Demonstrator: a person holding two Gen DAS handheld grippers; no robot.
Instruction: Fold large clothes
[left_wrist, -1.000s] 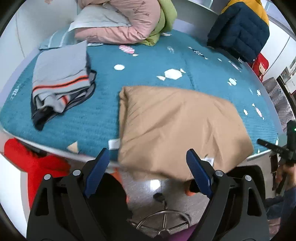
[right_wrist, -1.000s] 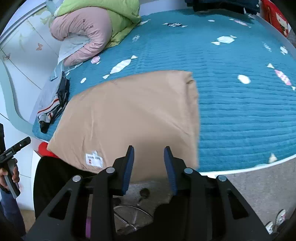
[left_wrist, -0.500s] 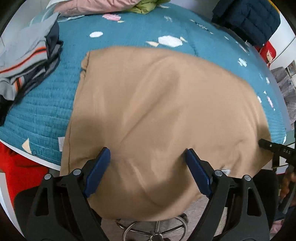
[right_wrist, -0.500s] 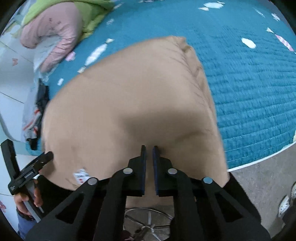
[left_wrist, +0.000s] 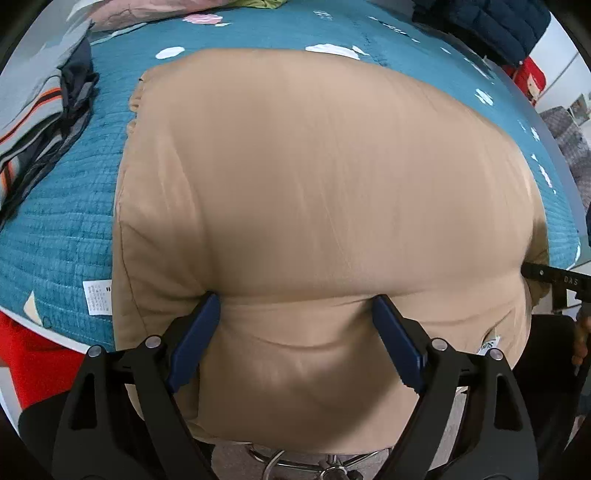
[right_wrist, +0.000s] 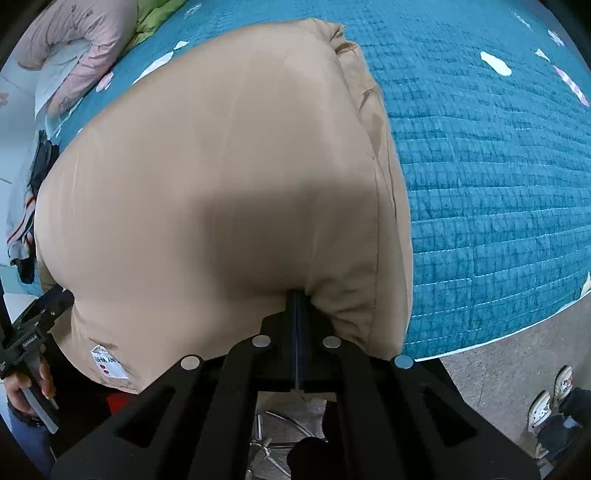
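A large tan padded garment (left_wrist: 317, 177) lies folded on the teal quilt (left_wrist: 55, 229) and hangs over the near edge of the bed. It also fills the right wrist view (right_wrist: 221, 166). My left gripper (left_wrist: 295, 306) is open, its blue pads (left_wrist: 195, 332) spread wide and pressed against the garment's near fold. My right gripper (right_wrist: 296, 295) is shut, its jaws together and pushed into the garment's near edge, with fabric bunched around the tips. A white label (right_wrist: 105, 362) shows on the garment's lower left corner.
A folded grey striped garment (left_wrist: 40, 107) lies at the left of the bed. Pink and green jackets (right_wrist: 85, 40) are piled at the far side, a navy jacket (left_wrist: 491, 26) at the far right. A swivel chair base (left_wrist: 314, 461) stands below. Shoes (right_wrist: 550, 395) are on the floor.
Both grippers moved forward to the tan garment's near edge. The right gripper closed from partly open to shut against the fabric. The left gripper stayed open.
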